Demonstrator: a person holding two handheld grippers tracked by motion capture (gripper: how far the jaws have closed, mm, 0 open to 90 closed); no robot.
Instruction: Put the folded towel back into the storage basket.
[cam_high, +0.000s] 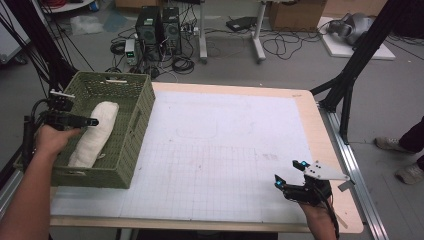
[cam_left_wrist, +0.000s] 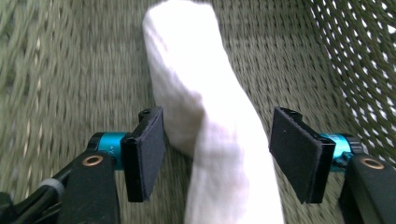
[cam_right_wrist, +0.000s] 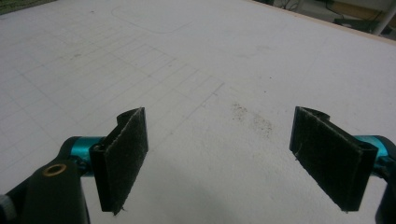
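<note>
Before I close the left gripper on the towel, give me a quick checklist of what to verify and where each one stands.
1. Left gripper open wide enough: ok, jaws stand apart on either side of the towel.
2. Towel between the jaws: ok, the roll runs through the gap in the left gripper view.
3. Pads touching the towel: cannot tell; gaps seem to show on both sides.
4. Towel lying free in the basket: ok, nothing rests on it.
5. Basket wall clear of the jaws: ok, the mesh sits off to the sides.
6. Right gripper out of the way: ok, open and empty over the mat, far from the basket.
</note>
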